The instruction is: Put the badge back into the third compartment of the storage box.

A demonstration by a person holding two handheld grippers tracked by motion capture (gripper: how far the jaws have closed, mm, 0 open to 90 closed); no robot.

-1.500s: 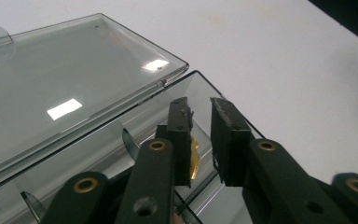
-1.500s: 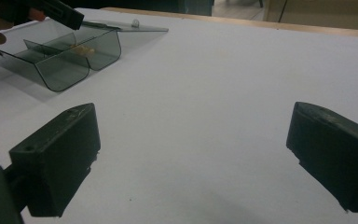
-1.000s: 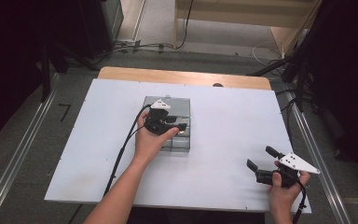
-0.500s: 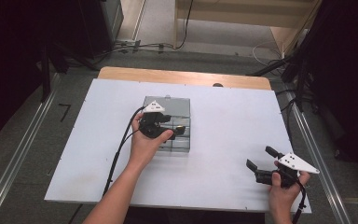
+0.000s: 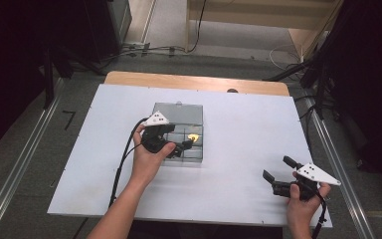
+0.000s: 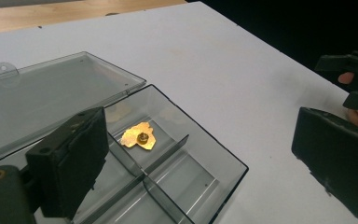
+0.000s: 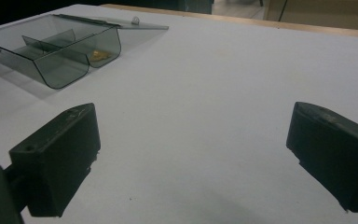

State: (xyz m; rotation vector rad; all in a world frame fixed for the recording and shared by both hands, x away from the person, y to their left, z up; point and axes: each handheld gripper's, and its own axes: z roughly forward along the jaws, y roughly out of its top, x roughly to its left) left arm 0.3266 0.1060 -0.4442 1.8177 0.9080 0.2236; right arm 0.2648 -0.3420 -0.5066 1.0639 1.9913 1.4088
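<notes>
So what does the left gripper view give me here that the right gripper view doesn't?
Left gripper view alone: a look down into the clear box, with its dividers and the gold piece shown clearly in one compartment, plus the other gripper held farther off. Right gripper view alone: the box's outside wall seen from the side and a broad bare stretch of white table between its open jaws. Shared: box, flat-open lid, gold piece, table.
</notes>
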